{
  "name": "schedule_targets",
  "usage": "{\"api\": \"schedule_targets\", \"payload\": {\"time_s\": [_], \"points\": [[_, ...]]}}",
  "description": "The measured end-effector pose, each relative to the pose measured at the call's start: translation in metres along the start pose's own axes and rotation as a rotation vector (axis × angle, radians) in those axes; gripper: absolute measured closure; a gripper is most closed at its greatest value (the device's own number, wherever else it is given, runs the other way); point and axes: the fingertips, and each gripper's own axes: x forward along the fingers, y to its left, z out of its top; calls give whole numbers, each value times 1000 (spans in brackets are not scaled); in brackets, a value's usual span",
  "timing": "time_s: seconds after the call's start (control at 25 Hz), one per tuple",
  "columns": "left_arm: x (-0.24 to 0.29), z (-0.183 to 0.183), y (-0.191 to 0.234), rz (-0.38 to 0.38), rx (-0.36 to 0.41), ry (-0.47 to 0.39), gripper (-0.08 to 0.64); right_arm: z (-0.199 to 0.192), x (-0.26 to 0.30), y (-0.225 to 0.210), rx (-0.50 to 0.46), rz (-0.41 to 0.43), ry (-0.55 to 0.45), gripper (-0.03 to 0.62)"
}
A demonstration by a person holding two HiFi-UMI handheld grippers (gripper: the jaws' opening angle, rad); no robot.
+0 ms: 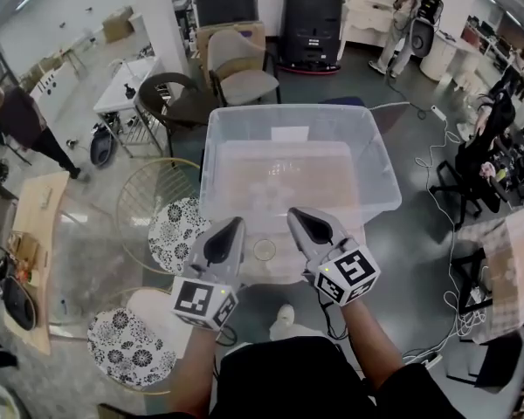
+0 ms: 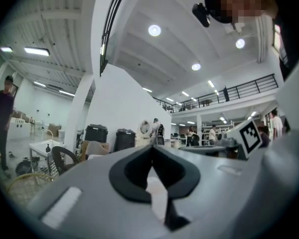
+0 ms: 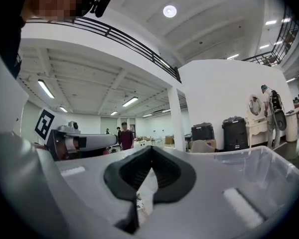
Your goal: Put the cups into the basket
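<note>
One cup [image 1: 264, 250], clear and seen from above, sat by the middle of the near wall of the basket [image 1: 217, 160]. Through the see-through plastic it was hard to say whether the cup stood just inside that wall or just outside it. There was one basket, a big clear plastic tub with an open top, and pale shapes on its floor were too faint to count.

Two grippers pointed level at the near wall, one either side of the cup. The left gripper [image 1: 237, 223] had its jaws pressed together with nothing between them, which its own view [image 2: 152, 148] showed as well. The right gripper [image 1: 292, 212] had its jaws pressed together too and was empty [image 3: 151, 149]. Neither touched the cup.

Left of the basket stood two round stools [image 1: 176, 232] with flowered tops and one wire chair [image 1: 153, 195]. Beyond the far wall were two armchairs [image 1: 240, 64] and two black bins [image 1: 313, 7].
</note>
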Motion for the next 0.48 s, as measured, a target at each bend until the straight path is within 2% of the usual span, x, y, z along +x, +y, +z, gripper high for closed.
{"api": "schedule_targets", "payload": {"time_s": [0.24,0.48], "points": [[21,-4,2,22,-1,8,554,-2,17,-13,-1,48,4,591],[25,-4,13,32,-10,14,554,-10,27,-18,22,46,27,591]]}}
